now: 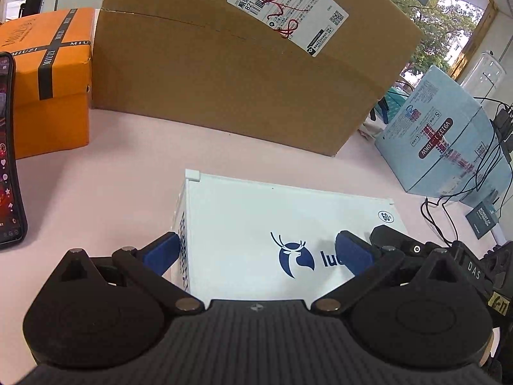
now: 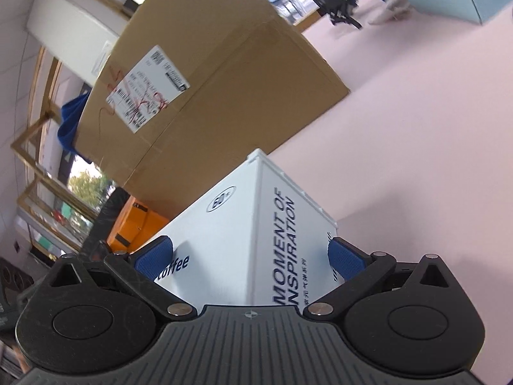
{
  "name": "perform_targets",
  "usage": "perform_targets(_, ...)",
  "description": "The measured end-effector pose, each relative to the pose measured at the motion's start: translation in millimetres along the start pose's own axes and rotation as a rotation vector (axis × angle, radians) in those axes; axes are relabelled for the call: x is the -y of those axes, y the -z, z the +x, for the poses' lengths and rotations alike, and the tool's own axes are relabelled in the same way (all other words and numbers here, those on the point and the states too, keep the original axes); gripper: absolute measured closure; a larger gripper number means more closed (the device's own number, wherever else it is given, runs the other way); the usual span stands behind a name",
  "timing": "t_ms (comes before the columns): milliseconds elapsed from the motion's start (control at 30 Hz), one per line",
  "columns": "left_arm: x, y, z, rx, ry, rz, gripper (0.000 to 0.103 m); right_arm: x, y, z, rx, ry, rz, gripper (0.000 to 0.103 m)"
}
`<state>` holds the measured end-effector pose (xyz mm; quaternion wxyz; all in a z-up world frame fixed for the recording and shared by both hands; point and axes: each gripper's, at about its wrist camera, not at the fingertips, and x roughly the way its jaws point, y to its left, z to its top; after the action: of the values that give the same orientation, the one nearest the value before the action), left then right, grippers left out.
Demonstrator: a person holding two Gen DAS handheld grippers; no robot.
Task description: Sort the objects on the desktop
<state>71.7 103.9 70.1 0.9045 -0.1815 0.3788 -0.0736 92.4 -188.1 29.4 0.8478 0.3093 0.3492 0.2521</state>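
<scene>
Between both tongs (image 1: 256, 252), white box (image 1: 256, 211) corners.

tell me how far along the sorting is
Early, as far as these views show. In hand: both grippers, left and right, straddle the white coffee box, fingers wide apart. Nothing looks sorted yet: the cardboard box, orange box, pale blue box and phone sit on the pink table.

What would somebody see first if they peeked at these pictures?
Probably the white coffee box with the blue deer logo, right in front, with both the left gripper and the right gripper set around its corners. Behind it stands a big brown cardboard box with a scribbled shipping label. A bright orange box sits to its left.
</scene>
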Motion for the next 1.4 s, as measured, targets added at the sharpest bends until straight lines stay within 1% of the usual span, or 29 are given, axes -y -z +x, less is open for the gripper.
perform_targets(67,2,1,-2,0.005,-0.013,0.001,0.0,-9,3,-1,0.017,0.013,-0.061,0.0)
perform_targets(233,18,9,-10,0.048,-0.074,0.053,0.0,-29,13,-5,0.071,0.053,-0.187,0.0)
perform_targets(500,19,11,-15,0.058,-0.088,0.027,0.0,-30,13,-7,0.074,0.051,-0.175,0.0)
perform_targets(833,24,13,-26,0.099,-0.095,0.014,0.0,-37,14,-15,0.094,0.04,-0.181,0.0)
perform_targets(900,25,14,-28,0.112,-0.106,0.016,0.0,-39,15,-17,0.098,0.032,-0.19,0.0)
perform_targets(1000,29,16,-30,0.143,-0.145,0.031,0.0,-46,19,-18,0.098,0.031,-0.222,0.0)
perform_targets(1400,23,16,-24,0.123,-0.146,0.018,0.0,-44,23,-12,0.104,0.051,-0.219,0.0)
